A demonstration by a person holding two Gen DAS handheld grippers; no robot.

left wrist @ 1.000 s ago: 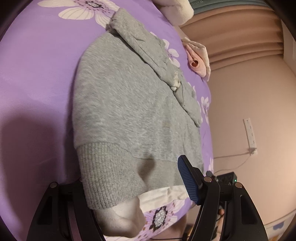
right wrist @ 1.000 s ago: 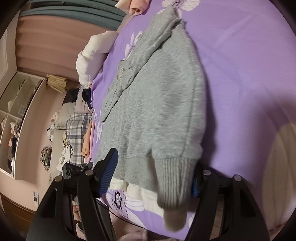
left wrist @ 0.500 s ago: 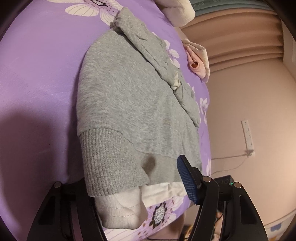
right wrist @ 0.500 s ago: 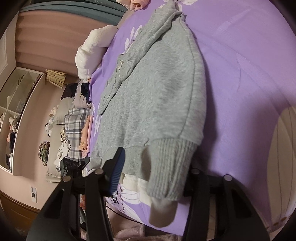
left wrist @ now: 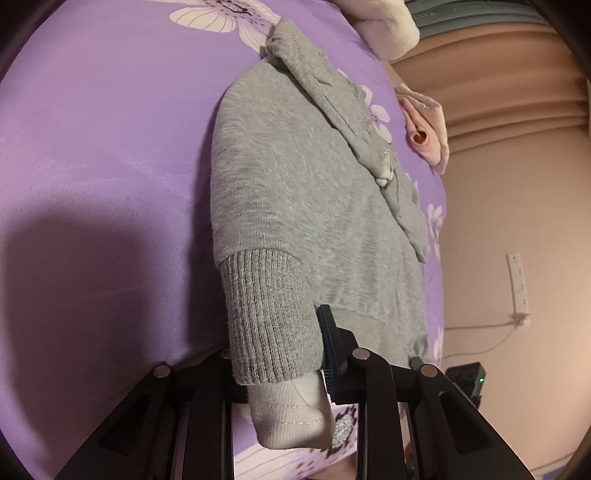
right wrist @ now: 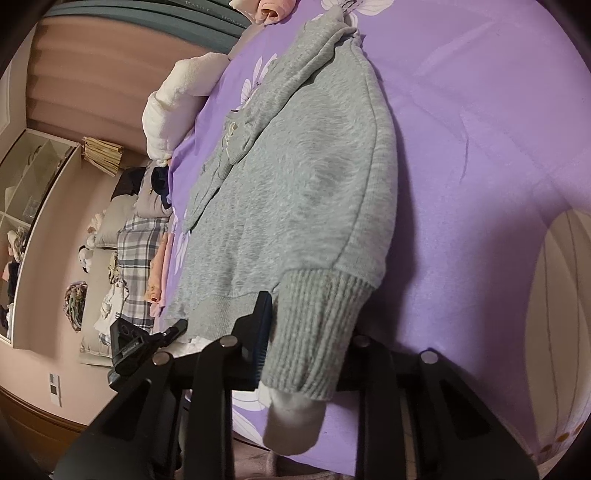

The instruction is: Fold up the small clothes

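Note:
A small grey sweater [left wrist: 314, 192] lies flat on the purple floral bedsheet [left wrist: 110, 147], its sleeves folded in along both sides. My left gripper [left wrist: 277, 343] is closing its jaws on one ribbed sleeve cuff [left wrist: 269, 306]. The blue pad [left wrist: 328, 332] presses the cuff's right edge and the other finger is hidden behind it. A white inner cuff [left wrist: 291, 413] pokes out below. In the right wrist view the sweater [right wrist: 303, 192] runs away from me. My right gripper [right wrist: 312, 332] is closing on the other ribbed cuff [right wrist: 317, 317], with its white lining [right wrist: 291, 424] hanging out.
A cream plush pillow [left wrist: 384, 29] and a pink garment [left wrist: 424, 136] lie at the bed's far end. The bed edge drops off by a wall socket with a cable [left wrist: 517, 284]. A pile of plaid and other clothes [right wrist: 140, 254] and a shelf [right wrist: 33, 177] stand beside the bed.
Both grippers' jaws have narrowed from wide apart onto the ribbed cuffs, which are now bunched between the pads. The hands have hardly moved.

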